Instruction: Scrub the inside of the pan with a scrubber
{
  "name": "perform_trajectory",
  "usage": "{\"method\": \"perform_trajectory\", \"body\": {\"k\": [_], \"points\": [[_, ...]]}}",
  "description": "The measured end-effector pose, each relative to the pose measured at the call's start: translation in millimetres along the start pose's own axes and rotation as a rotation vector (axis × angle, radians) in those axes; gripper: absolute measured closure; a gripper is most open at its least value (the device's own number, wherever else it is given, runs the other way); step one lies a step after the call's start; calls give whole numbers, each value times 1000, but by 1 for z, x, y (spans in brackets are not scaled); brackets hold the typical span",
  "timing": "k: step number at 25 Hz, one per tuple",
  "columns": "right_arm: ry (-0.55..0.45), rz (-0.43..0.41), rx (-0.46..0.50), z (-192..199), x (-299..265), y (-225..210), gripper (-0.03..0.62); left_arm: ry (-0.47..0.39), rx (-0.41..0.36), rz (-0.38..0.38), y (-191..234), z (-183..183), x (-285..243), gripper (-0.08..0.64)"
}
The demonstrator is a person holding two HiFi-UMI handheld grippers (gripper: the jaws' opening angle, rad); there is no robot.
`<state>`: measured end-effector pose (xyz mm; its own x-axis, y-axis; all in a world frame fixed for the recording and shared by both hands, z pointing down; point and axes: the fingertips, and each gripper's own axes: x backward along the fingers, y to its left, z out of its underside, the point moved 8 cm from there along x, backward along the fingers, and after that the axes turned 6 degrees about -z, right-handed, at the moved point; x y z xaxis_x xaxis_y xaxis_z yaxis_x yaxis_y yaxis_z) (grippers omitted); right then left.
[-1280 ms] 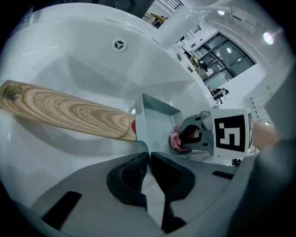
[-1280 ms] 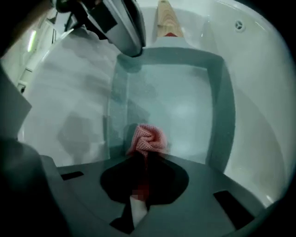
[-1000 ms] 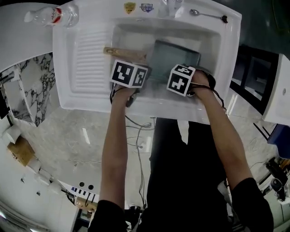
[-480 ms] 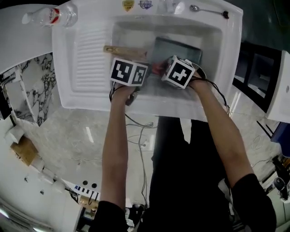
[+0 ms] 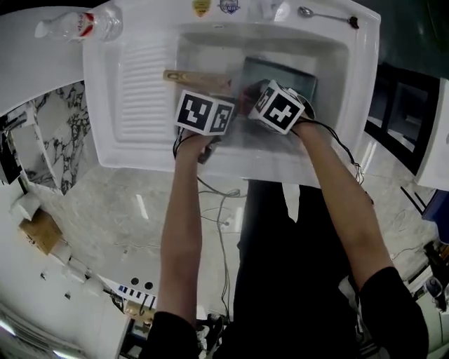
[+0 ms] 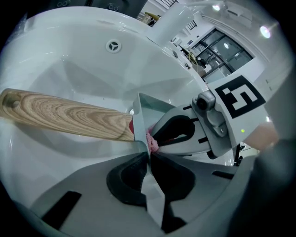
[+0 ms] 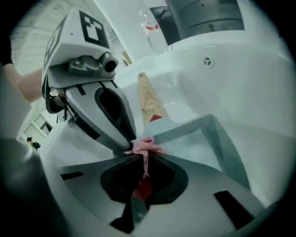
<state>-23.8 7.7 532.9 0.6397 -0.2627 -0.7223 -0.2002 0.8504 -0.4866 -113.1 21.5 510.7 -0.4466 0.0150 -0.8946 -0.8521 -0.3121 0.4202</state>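
Observation:
A square grey pan (image 5: 282, 75) with a wooden handle (image 5: 196, 78) lies in the white sink (image 5: 140, 84). My left gripper (image 6: 148, 156) is shut on the pan's thin wall (image 6: 142, 121) next to the handle (image 6: 64, 114). My right gripper (image 7: 142, 159) is shut on a pink mesh scrubber (image 7: 144, 147) and holds it at the pan's handle-side corner, right beside the left gripper (image 7: 92, 95). In the left gripper view the scrubber (image 6: 151, 141) shows just past the wall, under the right gripper (image 6: 185, 132). In the head view both marker cubes cover the jaws.
A plastic bottle (image 5: 81, 24) lies on the counter at the sink's back left. A metal spoon (image 5: 326, 17) rests on the back right rim. The ribbed drainboard (image 5: 137, 87) lies left of the basin. Cables hang down by the person's legs.
My right gripper has moved left across the pan with the scrubber, ending close beside the left gripper. The left gripper has stayed on the pan's wall.

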Motion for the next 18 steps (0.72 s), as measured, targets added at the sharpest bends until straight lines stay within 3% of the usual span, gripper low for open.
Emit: {"method": "perform_trajectory", "body": {"k": [5, 12, 18], "points": [[-78, 205, -37, -9, 14, -28, 549, 4, -14, -15, -1, 0, 0, 506], [-109, 372, -38, -16, 28, -51, 551, 3, -8, -24, -1, 0, 0, 506], [-102, 388, -100, -5, 30, -47, 549, -1, 5, -41, -1, 1, 0, 506]]}}
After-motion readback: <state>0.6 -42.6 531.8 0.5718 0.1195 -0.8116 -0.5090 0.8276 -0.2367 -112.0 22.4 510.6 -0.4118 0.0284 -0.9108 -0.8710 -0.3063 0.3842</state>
